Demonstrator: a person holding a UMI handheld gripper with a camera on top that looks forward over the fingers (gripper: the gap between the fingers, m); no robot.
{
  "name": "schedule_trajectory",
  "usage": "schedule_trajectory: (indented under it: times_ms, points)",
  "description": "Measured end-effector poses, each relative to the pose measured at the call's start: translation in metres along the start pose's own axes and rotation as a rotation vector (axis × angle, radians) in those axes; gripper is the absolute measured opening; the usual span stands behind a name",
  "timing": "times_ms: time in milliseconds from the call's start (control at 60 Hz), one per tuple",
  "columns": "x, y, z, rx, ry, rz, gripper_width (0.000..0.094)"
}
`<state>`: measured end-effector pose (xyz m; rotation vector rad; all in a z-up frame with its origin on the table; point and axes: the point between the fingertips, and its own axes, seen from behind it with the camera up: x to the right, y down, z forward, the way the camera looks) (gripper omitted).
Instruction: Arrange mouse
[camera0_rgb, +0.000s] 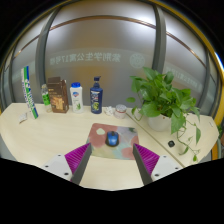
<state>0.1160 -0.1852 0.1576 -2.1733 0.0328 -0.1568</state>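
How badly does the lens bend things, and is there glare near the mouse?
Gripper view: strong fisheye, so the table edge and wall panels curve; lighting is even and soft, with no glare on the mouse or its patterned mat; the open gripper is sharp, while small items near the plant look blurred.

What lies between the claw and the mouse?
Only bare mousepad lies between the open claw and the mouse, seen in the gripper view.

The gripper (110, 165) has two dark, tapering fingers (80, 168) — each faced inside with a ribbed magenta pad (146, 155).
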Motion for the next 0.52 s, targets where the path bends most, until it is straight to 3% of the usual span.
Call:
schedule_trajectory:
  times_ms: [233,517]
  points:
    - [-0.006,0.01,-0.075,0.034,0.016,0.0,0.0852]
    - [-0.011,0.016,-0.1,0.044,0.02,-0.003,0.0854]
